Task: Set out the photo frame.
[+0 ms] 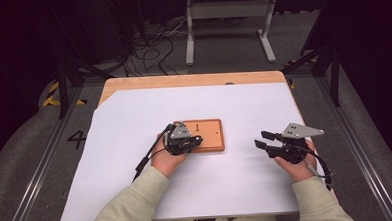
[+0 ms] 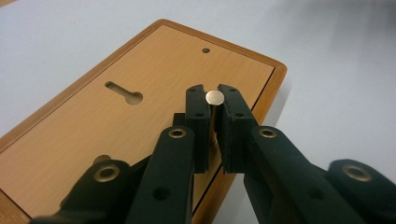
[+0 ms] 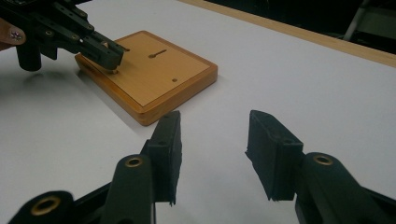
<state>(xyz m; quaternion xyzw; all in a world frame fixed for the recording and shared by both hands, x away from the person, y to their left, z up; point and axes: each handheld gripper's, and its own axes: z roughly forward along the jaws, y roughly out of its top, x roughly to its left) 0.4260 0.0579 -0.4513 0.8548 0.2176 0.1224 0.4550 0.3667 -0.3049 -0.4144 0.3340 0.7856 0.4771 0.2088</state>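
Observation:
A flat wooden board [image 1: 211, 140] with a raised rim lies mid-table on the white sheet. Its face [image 2: 159, 65] has a keyhole slot [image 2: 123, 94] and a small round hole [image 2: 206, 50]. My left gripper [image 2: 214, 100] reaches over the board's near left corner and is shut on a short upright metal pin [image 2: 214, 96] with a round shiny head. The right gripper view has that same left gripper [image 3: 112, 58] at the board [image 3: 159, 77]. My right gripper [image 3: 212, 140] hovers low over the sheet to the right of the board, open, with nothing between its fingers; the high view also catches it [image 1: 262, 140].
The white sheet [image 1: 137, 183] covers most of the wooden table [image 1: 192, 80]. Bare sheet lies between the board and the right gripper. Beyond the table's far edge, a white metal stand [image 1: 228, 19] and loose cables [image 1: 151, 47] sit on the floor.

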